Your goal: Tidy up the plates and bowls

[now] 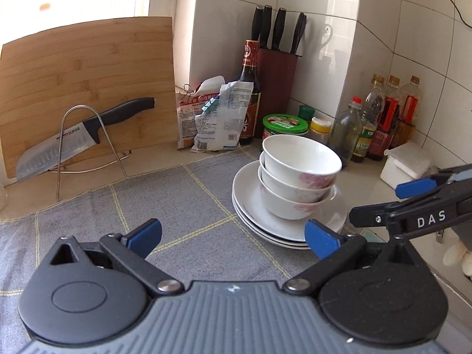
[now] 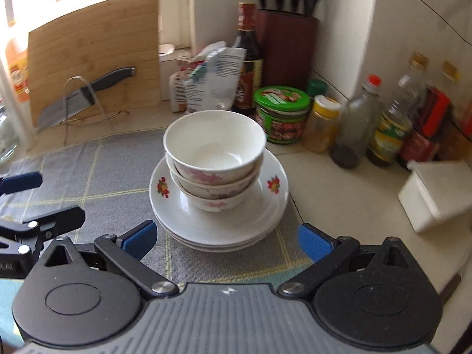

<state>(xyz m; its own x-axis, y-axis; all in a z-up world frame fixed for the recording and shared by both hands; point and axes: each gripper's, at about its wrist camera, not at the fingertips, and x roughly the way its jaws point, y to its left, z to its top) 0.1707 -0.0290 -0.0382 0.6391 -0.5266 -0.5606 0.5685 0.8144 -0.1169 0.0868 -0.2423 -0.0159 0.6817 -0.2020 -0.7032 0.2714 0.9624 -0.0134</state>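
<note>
The left gripper (image 1: 233, 237) has its two blue, ribbed pads spread wide apart with nothing between them, only the grey woven cloth (image 1: 183, 206) showing in the gap. The pads sit on black hinged links that run back to round matte-black housings and a ridged grey body. The right gripper (image 2: 227, 240) is likewise spread wide and empty, its blue pads flanking the near edge of the plate stack without touching it.

Just beyond the fingers stands the stack of bowls (image 2: 214, 162): three glossy white ceramic bowls nested one inside another, each with a faded pink flower print on its outer wall, the top one slightly tilted. They rest on the stack of plates (image 2: 265, 206), shallow round white plates, the top one with small red and yellow fruit motifs on its rim. The plates sit at the right edge of the cloth, which is crossed by thin yellow lines and lies on a pale counter (image 1: 365, 185).

Further back, a bamboo cutting board (image 1: 88, 88) leans upright, and a steel knife (image 1: 73, 144) with a dimpled blade and black handle rests in a bent wire stand (image 1: 85, 141). A dark sauce bottle (image 1: 250, 88), crinkled packets (image 1: 215, 115) and a dark red knife block (image 1: 277, 88) fill the tiled corner. A green-lidded tub (image 2: 281, 112), clear bottles and a white lidded box (image 2: 436, 191) line the right side.
</note>
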